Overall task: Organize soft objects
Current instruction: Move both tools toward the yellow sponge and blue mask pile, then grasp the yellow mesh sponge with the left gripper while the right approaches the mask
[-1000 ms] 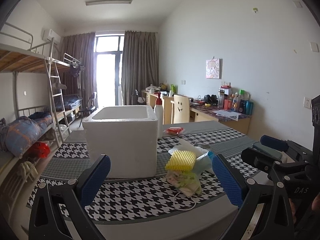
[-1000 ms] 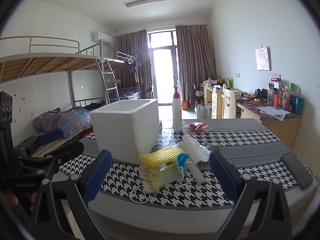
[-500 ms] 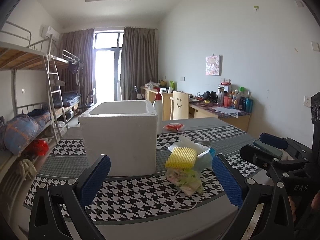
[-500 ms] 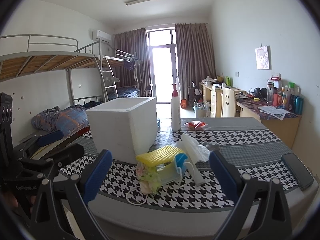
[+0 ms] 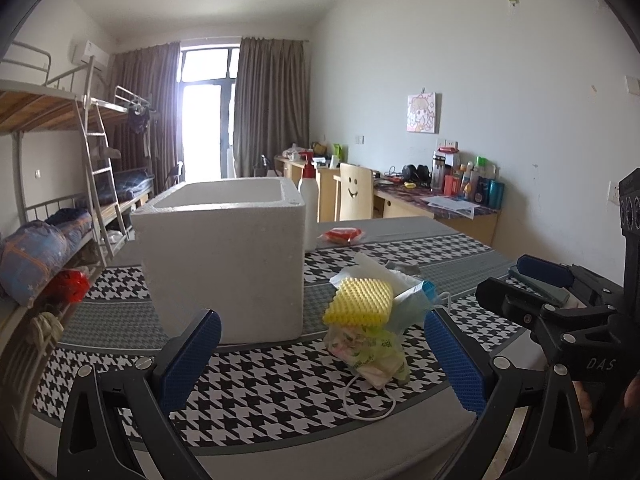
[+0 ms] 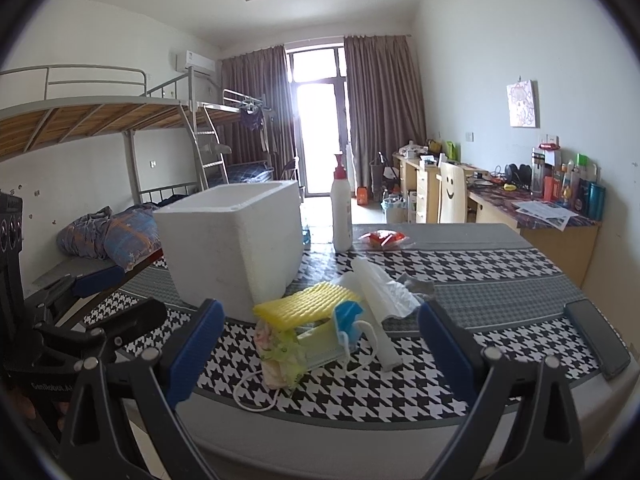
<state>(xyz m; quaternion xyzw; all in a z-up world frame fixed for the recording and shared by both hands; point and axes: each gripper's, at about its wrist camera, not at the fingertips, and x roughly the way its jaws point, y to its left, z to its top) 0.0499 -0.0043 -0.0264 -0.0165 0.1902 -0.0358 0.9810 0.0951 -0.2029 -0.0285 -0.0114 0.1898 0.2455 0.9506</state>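
Soft pile (image 5: 370, 328): on the houndstooth cloth (image 5: 256, 392), near front edge, just right of foam box (image 5: 224, 256). Not yet touched, nothing sorted.

Largest first:
- Table (image 6: 400, 440): cloth-covered, carries everything.
- Foam box (image 6: 232, 248): open top, upright, left of centre. Likely the drop target, given the open mouth beside the pile. A judgement, not confirmed.
- Bottle (image 6: 341, 208): pump type, upright behind box, well clear of the work area.
- Phone (image 6: 598, 340): flat at right edge, apart from the pile.
- White plastic wrap (image 6: 380, 288): crumpled behind the pile, touching it.
- Sponge (image 6: 306, 306): yellow, ribbed, resting on top, tilted because the stack beneath is uneven. Easiest first grab.
- Masks (image 6: 332, 334): under sponge, ear loops trailing onto cloth toward the front. Snag risk if sponge lifted carelessly.
- Floral fabric (image 5: 368, 354): bottom of stack, partly hidden; exact item unclear.
- Red packet (image 6: 382, 238): far back, near the bottle.

Left gripper (image 5: 320, 356): jaws spread wide, empty, hovering off table's front edge, framing box corner and pile.
Right gripper (image 6: 320, 344): jaws spread wide, empty, pile centred between pads. Better lined up for first pick.

Soft stuff compresses, so closing deep on the sponge advisable.
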